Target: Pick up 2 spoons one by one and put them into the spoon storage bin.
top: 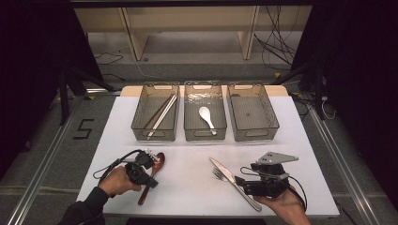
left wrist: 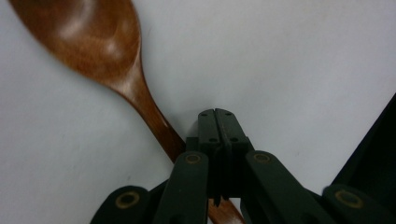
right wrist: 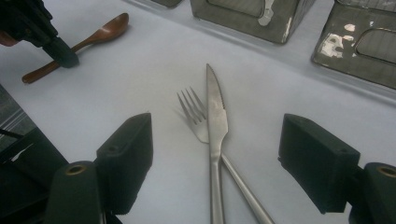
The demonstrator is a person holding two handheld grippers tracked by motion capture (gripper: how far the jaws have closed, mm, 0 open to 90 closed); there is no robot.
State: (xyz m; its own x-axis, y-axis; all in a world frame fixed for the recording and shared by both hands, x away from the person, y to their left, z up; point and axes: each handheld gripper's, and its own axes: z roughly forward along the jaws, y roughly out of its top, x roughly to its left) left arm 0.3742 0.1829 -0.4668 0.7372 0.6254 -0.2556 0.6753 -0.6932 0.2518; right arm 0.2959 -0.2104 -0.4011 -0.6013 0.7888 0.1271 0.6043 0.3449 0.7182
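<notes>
Between the wide-apart fingers of the right gripper (right wrist: 215, 158) lie a knife (right wrist: 215, 140) and fork (right wrist: 196, 116), crossed. Left gripper (left wrist: 218, 122) fingers are together, beside the wooden spoon (left wrist: 107, 60). Beyond: left bin (top: 155, 112) holds chopsticks (top: 160, 114), middle bin (top: 204, 124) a white spoon (top: 205, 116).

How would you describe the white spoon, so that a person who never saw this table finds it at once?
Three grey see-through baskets stand in a row at the far side of the white table. In the middle basket, a short white soup spoon lies alone. Unlike the long brown wooden spoon near the left gripper, it is pale and inside a basket.
</notes>
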